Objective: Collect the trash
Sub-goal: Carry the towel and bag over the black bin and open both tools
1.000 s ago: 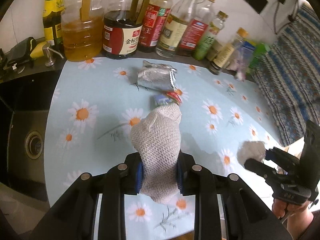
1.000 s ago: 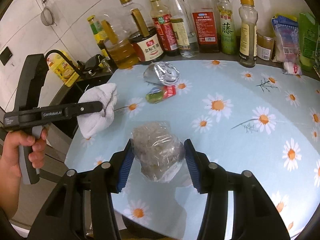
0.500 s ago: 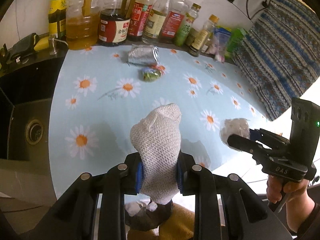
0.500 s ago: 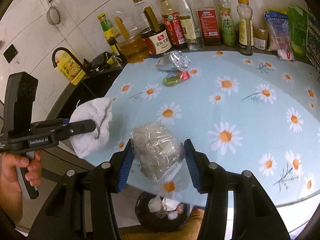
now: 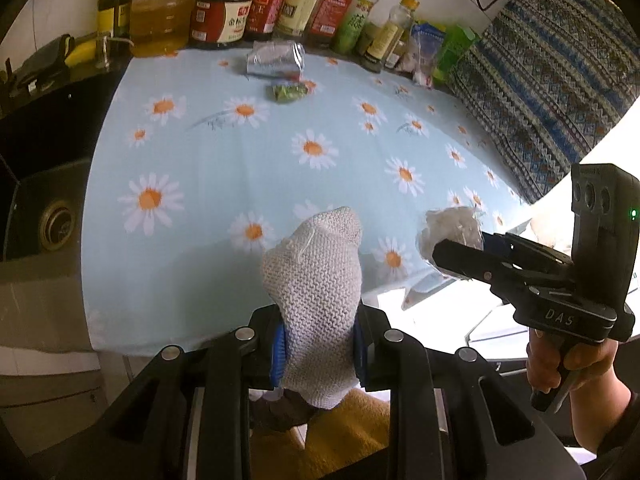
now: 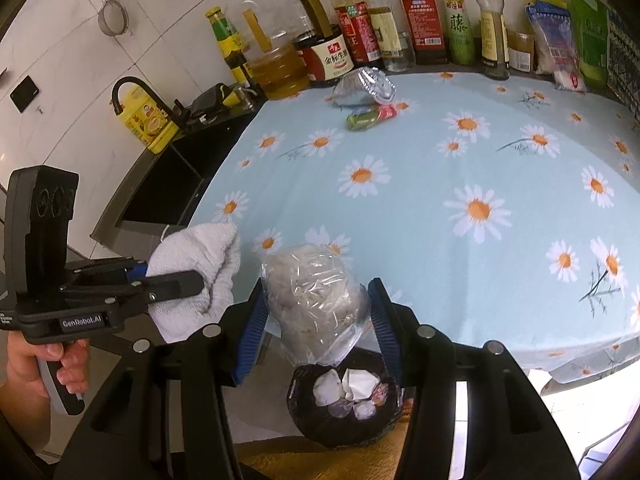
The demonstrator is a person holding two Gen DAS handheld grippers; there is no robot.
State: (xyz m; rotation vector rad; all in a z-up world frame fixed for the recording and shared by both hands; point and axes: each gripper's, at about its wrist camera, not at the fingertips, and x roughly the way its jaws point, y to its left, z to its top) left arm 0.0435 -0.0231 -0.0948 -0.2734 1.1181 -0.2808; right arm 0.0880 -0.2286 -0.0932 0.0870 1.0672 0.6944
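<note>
My left gripper (image 5: pixel 318 344) is shut on a white knitted cloth (image 5: pixel 316 280), held above the table's near edge; it also shows in the right wrist view (image 6: pixel 196 276). My right gripper (image 6: pixel 318 320) is shut on a crumpled clear plastic bag (image 6: pixel 316 296), held directly above a black-lined trash bin (image 6: pixel 346 400) with white scraps inside. The bag also shows in the left wrist view (image 5: pixel 450 228). A silver foil packet (image 6: pixel 364 86) and a green-and-red wrapper (image 6: pixel 370 117) lie on the daisy tablecloth (image 6: pixel 440 200) near the far side.
Several oil and sauce bottles (image 6: pixel 360 32) line the back wall, with snack bags (image 6: pixel 568 40) at the right. A black sink (image 5: pixel 44 200) with a faucet (image 6: pixel 132 88) lies left of the table. A patterned fabric (image 5: pixel 552 72) hangs at the right.
Both grippers have pulled back from over the table to its near edge with their loads. The trash bin has come fully into the right wrist view under the plastic bag.
</note>
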